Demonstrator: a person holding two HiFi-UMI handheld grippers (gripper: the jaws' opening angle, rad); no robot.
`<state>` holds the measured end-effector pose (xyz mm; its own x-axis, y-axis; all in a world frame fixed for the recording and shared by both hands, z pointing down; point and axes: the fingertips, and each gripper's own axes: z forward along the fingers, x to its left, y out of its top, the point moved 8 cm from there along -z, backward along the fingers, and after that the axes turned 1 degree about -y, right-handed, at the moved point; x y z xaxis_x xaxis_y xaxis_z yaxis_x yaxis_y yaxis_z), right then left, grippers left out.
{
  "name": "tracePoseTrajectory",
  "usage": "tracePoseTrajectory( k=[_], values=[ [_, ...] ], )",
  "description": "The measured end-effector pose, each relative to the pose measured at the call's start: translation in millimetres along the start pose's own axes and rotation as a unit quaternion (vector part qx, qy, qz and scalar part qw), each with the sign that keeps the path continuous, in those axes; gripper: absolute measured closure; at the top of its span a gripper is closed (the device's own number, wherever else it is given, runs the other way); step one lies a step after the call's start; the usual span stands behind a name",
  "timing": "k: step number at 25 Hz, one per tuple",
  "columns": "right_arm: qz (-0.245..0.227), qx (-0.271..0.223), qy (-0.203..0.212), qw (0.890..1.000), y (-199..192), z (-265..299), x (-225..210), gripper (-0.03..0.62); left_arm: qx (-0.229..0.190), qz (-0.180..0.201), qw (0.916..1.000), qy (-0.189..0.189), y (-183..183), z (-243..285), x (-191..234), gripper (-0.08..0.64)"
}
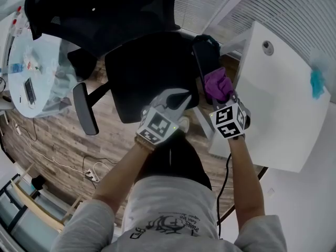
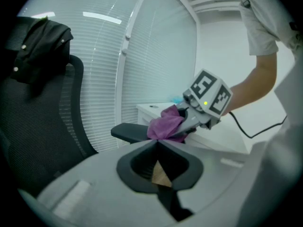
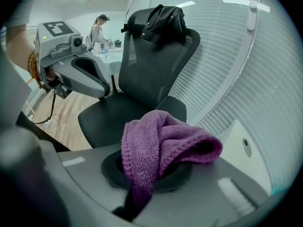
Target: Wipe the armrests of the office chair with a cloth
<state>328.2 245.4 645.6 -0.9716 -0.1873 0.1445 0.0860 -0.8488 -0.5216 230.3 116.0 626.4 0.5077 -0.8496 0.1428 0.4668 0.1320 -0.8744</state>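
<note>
1. The left tongs [image 2: 157, 144] are closed, tips meeting, with nothing between them. They hover over the front edge of the seat, just beside the right tongs [image 3: 147, 171].
2. The right tongs are clamped on the purple cloth [image 3: 163, 143], which bunches up out of the jaws in thick folds.
3. The cloth lies against the near end of the black armrest [image 2: 127, 132] on the person's right, with the right tongs tilted down onto it.
4. The office chair [image 1: 149, 72] faces the person, its seat and mesh back black. The other armrest [image 1: 85, 108] stands well apart at the left.
5. A dark garment [image 3: 163, 18] hangs over the top of the backrest.
6. A white desk [image 1: 278, 104] stands just beside the wiped armrest, with slatted blinds [image 3: 222, 65] behind it.
7. Farther off at the left is a round glass desk [image 1: 31, 67] carrying small items on a wooden floor [image 1: 52, 140]. A person [image 3: 98, 32] stands at it.
</note>
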Motion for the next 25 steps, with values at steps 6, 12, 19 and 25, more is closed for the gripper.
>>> tracePoseTrajectory(
  k=[6, 12, 19, 25],
  values=[
    [0.014, 0.013, 0.009, 1.000, -25, -21, 16, 0.563, 0.002, 0.002, 1.0000, -0.004, -1, 3, -2, 0.557],
    [0.013, 0.017, 0.017, 1.000, -32, -30, 20, 0.561, 0.000, 0.000, 1.0000, -0.003, 1, 3, -3, 0.557],
    [0.010, 0.007, 0.017, 1.000, -10, -7, 5, 0.560, -0.001, -0.004, 1.0000, 0.001, -6, 0, -1, 0.557],
    [0.005, -0.014, 0.015, 1.000, 20, 21, -18, 0.560, 0.004, -0.007, 1.0000, 0.001, -11, -3, -2, 0.557]
  ],
)
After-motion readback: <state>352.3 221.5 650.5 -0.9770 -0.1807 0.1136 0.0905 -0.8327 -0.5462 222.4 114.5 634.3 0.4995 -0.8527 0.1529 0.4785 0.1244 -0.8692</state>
